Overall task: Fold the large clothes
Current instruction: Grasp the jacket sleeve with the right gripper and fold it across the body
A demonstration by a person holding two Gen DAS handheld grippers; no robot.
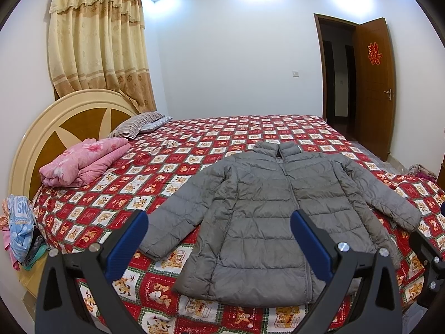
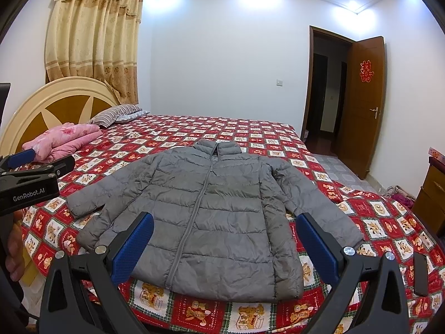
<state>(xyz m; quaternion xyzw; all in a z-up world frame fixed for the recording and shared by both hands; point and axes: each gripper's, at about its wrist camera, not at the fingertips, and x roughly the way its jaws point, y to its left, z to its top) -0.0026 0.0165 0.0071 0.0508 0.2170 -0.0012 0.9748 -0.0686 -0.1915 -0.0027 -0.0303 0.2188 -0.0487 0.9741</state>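
A grey quilted puffer jacket (image 1: 267, 208) lies flat and zipped on the bed, collar away from me, both sleeves spread out; it also shows in the right wrist view (image 2: 211, 211). My left gripper (image 1: 219, 222) is open and empty, held above the jacket's near hem with its blue pads (image 1: 130, 245) wide apart. My right gripper (image 2: 225, 225) is open and empty too, above the near hem. The left gripper also shows at the left edge of the right wrist view (image 2: 30, 175).
The bed has a red patterned cover (image 1: 172, 167). A folded pink quilt (image 1: 83, 164) and pillows (image 1: 139, 125) lie by the headboard (image 1: 55, 122). Clothes (image 1: 19, 231) hang at the bed's left corner. An open door (image 2: 364, 105) and a cabinet (image 2: 434, 194) stand to the right.
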